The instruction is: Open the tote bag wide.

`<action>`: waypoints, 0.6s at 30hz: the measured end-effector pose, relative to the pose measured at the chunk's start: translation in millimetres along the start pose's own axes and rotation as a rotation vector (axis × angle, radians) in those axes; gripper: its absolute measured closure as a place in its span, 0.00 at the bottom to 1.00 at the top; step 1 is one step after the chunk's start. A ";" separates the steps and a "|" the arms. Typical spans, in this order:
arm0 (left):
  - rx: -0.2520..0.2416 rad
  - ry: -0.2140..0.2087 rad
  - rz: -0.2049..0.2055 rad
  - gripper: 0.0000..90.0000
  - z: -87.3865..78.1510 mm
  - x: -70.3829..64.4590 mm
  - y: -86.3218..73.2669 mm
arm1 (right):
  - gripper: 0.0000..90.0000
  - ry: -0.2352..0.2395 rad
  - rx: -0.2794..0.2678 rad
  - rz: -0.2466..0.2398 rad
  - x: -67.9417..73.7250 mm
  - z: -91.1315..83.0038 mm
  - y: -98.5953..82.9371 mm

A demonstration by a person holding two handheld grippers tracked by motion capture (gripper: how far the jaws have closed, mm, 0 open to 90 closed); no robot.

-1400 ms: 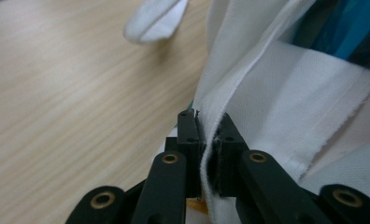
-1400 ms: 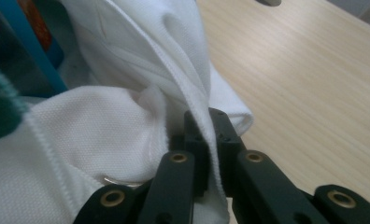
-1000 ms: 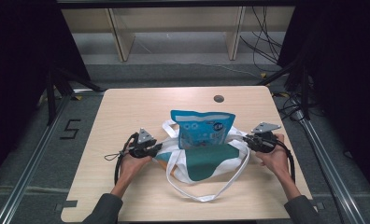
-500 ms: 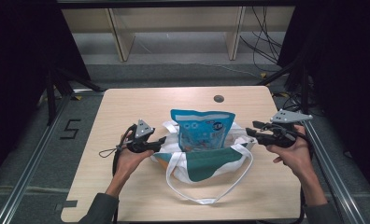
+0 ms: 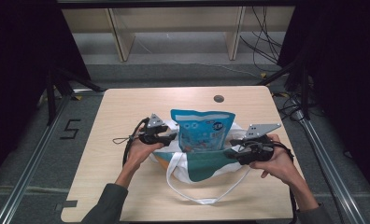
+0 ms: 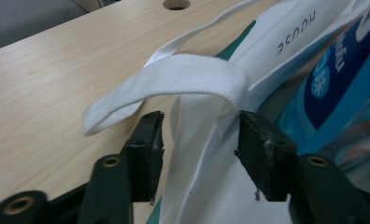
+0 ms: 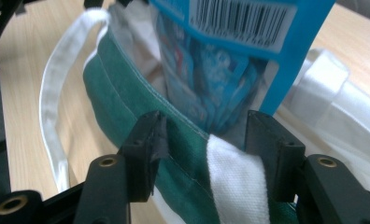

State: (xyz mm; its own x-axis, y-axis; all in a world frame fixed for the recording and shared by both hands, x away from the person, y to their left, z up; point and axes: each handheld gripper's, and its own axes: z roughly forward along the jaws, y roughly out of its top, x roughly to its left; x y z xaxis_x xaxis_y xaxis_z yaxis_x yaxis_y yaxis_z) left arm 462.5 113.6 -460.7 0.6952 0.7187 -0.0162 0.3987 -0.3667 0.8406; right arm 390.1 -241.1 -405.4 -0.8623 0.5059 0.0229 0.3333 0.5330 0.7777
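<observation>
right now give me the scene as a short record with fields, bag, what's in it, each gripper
bag: white and green tote bag lying on the wooden table, straps loose
contents: blue snack packet sticking out of the bag's mouth
left gripper: open, fingers either side of the white edge by a strap
right gripper: open, fingers straddling the green rim
table hole: far side, uncovered

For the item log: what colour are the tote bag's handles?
White handles, clearest in the right gripper view.
</observation>
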 end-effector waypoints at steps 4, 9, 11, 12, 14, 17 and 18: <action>-0.011 0.022 0.022 0.76 5.9 3.1 7.6 | 0.65 -0.005 0.052 -0.029 -0.7 -4.5 -6.9; 0.004 0.052 -0.042 0.87 14.2 15.9 12.5 | 0.86 0.021 0.122 -0.076 0.9 -5.4 -24.2; 0.040 0.064 -0.077 0.88 21.2 23.6 6.9 | 0.89 0.046 0.168 -0.068 4.1 3.7 -36.1; 0.056 0.059 -0.098 0.89 26.3 27.9 1.7 | 0.90 0.043 0.182 -0.060 5.3 8.3 -40.3; 0.065 0.041 -0.166 0.89 36.8 35.7 -11.4 | 0.91 0.046 0.235 -0.048 7.9 23.7 -51.7; 0.028 0.018 -0.243 0.90 46.7 38.2 -26.0 | 0.91 0.034 0.291 -0.044 7.4 47.1 -66.6; 0.042 0.012 -0.219 0.90 46.0 40.3 -27.6 | 0.91 0.038 0.273 -0.036 7.9 50.6 -68.3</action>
State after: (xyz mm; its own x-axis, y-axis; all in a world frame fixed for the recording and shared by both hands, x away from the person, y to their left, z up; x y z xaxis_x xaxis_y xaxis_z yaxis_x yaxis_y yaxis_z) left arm 507.0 125.6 -509.4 0.5823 0.7907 -0.1888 0.5641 -0.2258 0.7942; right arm 379.8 -239.1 -490.1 -0.8873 0.4604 0.0260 0.3883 0.7156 0.5806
